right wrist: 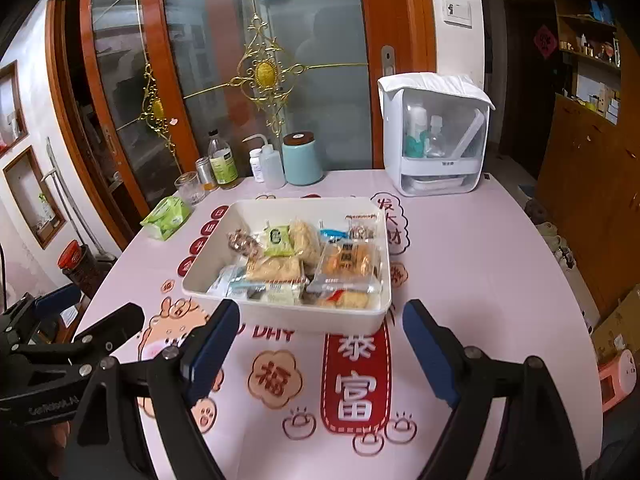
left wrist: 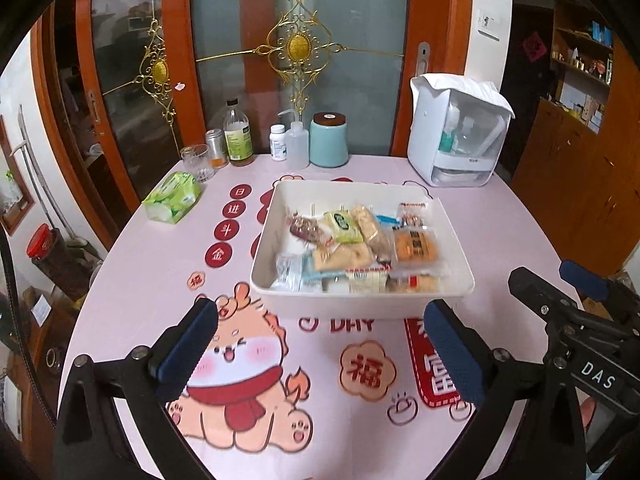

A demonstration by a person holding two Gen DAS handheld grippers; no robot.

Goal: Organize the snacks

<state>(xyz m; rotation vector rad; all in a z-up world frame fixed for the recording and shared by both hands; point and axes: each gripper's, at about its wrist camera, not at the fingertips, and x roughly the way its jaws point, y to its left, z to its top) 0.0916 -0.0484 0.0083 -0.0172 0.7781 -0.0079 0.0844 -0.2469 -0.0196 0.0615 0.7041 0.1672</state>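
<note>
Just beyond both grippers, snack tray [left wrist: 360, 300]

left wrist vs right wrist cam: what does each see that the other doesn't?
Left wrist only: the left gripper head-on, jaws open and empty over the cartoon dragon print.

Right wrist only: the right gripper head-on, open and empty, plus a pink object past the table's right edge.

Both: the white tray full of wrapped snacks, green tissue pack, teal canister and white cabinet box.
</note>
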